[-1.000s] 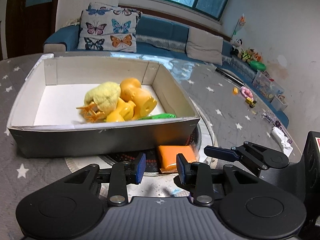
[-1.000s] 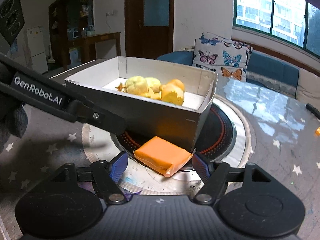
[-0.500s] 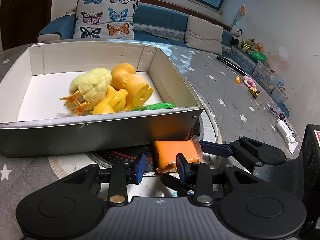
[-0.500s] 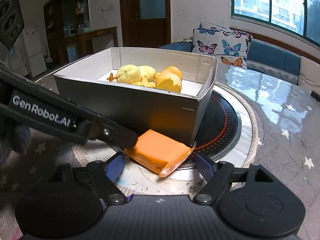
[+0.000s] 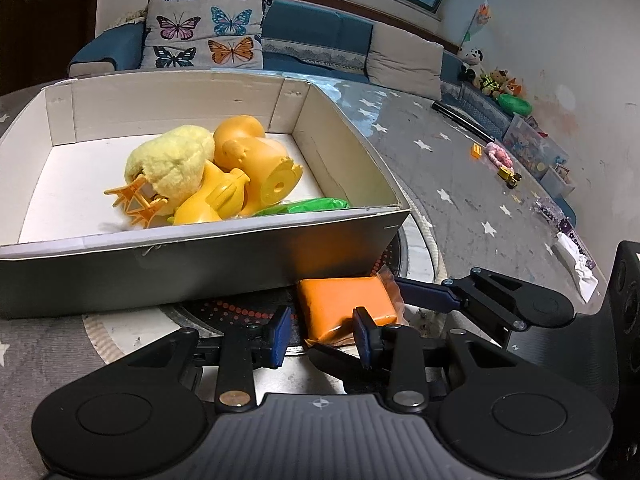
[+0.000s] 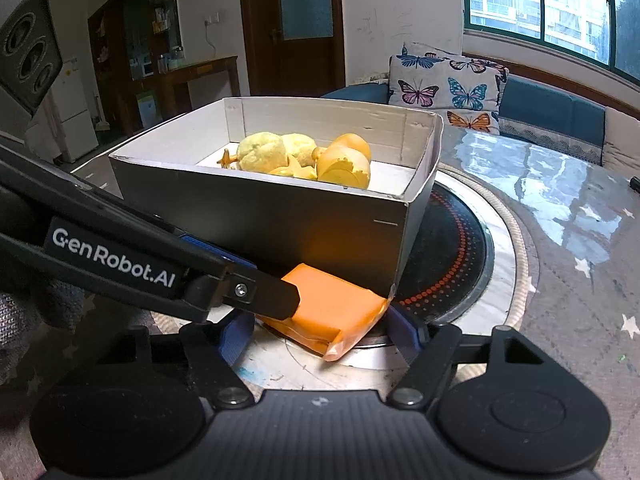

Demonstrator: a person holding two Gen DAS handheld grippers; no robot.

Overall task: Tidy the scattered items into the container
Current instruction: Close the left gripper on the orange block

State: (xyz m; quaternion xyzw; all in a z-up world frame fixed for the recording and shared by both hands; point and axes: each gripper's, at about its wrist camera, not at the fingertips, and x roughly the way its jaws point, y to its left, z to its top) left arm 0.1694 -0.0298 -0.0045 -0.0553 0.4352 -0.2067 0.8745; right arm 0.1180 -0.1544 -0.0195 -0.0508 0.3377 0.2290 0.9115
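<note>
An orange wrapped packet lies on the table against the near wall of the open cardboard box. My right gripper straddles the packet with its jaws closing; the packet lies between the pads, and the wrapper tip meets the right pad. One right finger shows at the packet's far end. My left gripper is open just before the packet, and its finger crosses the packet's left edge. In the box lie a yellow plush, orange plastic toys and a green piece.
The box stands on a round black disc with red dots, set in a grey star-patterned tabletop. A gloved hand holds the left gripper. A sofa with a butterfly cushion is behind; small toys lie far right.
The left gripper has come nearer and lower, its finger sliding over the packet's left edge. The right jaws widened, then narrowed around the packet. The packet stays on the table.
</note>
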